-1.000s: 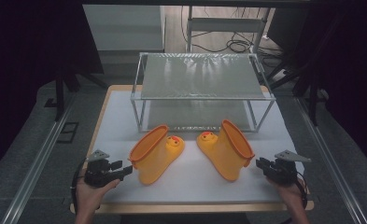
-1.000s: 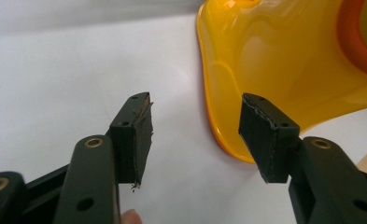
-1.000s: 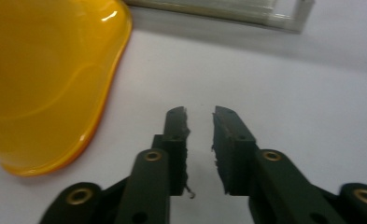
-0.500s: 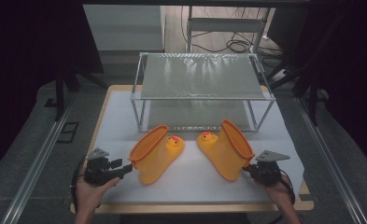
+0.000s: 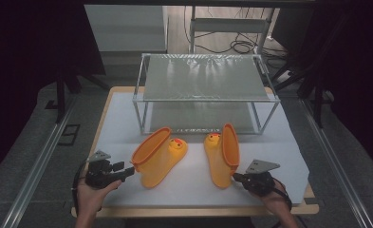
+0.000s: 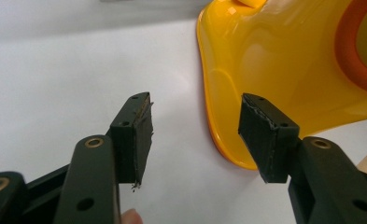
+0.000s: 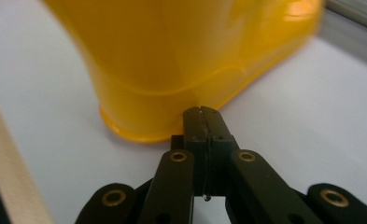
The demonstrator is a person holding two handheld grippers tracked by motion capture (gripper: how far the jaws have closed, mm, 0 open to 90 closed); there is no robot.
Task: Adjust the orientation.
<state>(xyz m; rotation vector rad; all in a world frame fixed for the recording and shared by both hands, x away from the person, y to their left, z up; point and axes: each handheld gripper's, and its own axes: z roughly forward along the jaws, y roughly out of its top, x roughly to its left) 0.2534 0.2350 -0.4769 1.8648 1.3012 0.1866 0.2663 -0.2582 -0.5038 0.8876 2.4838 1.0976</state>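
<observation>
My left claw (image 6: 193, 128) spread beside left boot (image 5: 158, 156); right claw (image 7: 203, 116) pressed together, empty, at right boot (image 5: 222, 154). Advice: open right before reaching the heel.

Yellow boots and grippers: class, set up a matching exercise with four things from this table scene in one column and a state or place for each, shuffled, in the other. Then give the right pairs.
Column one:
1. left gripper
2. right gripper
3. left boot
4. metal rack

Column two:
A. jaws pressed shut, tip at a boot's sole edge
B. stands at the far side of the white mat, behind the boots
C. jaws apart, nothing between them
D. lies on its side, orange-rimmed opening towards the left gripper

Pairs: 1-C, 2-A, 3-D, 4-B
</observation>
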